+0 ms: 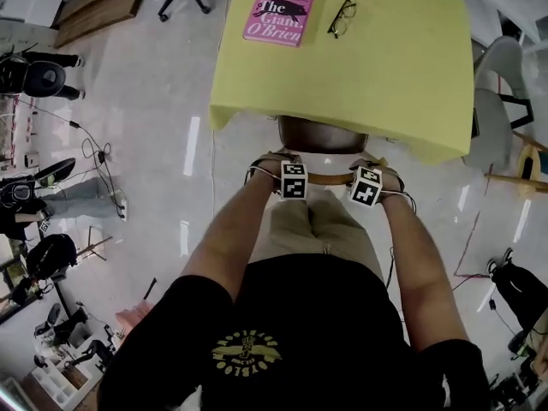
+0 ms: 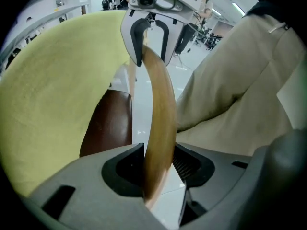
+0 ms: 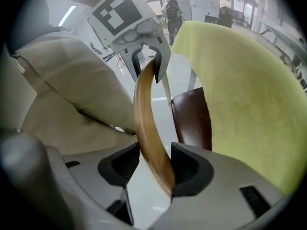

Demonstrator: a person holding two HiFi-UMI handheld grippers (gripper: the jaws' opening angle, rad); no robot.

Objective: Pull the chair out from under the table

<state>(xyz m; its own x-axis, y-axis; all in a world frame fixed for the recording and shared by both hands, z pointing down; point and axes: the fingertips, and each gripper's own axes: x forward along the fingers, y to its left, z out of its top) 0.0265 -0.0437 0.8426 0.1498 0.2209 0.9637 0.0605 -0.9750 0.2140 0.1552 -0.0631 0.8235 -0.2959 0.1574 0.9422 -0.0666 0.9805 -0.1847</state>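
Left gripper [image 2: 156, 164] and right gripper [image 3: 153, 164] both clenched on the curved wooden backrest [image 1: 330, 178] of the chair [image 1: 321, 135], one toward each end, pointing steeply down. Just beyond, brown seat [image 2: 108, 123] tucked partly beneath the near edge of the yellow-covered desk [image 1: 402, 67]. Toward the desk's far left corner, pink book [image 1: 279, 9] lettered "Hilary Mantel" and "The Giant, O'Brien". Black glasses [image 1: 341, 17] just right of it.

- Pink book [image 1: 279, 9], on the yellow-clothed table [image 1: 411, 75] straight ahead of the left gripper [image 1: 289, 174]: cover reads "Hilary Mantel" above "The Giant O'Brien".
- Yellow emblem [image 1: 246, 355] on the black shirt, behind the left gripper: lettering too small to read.
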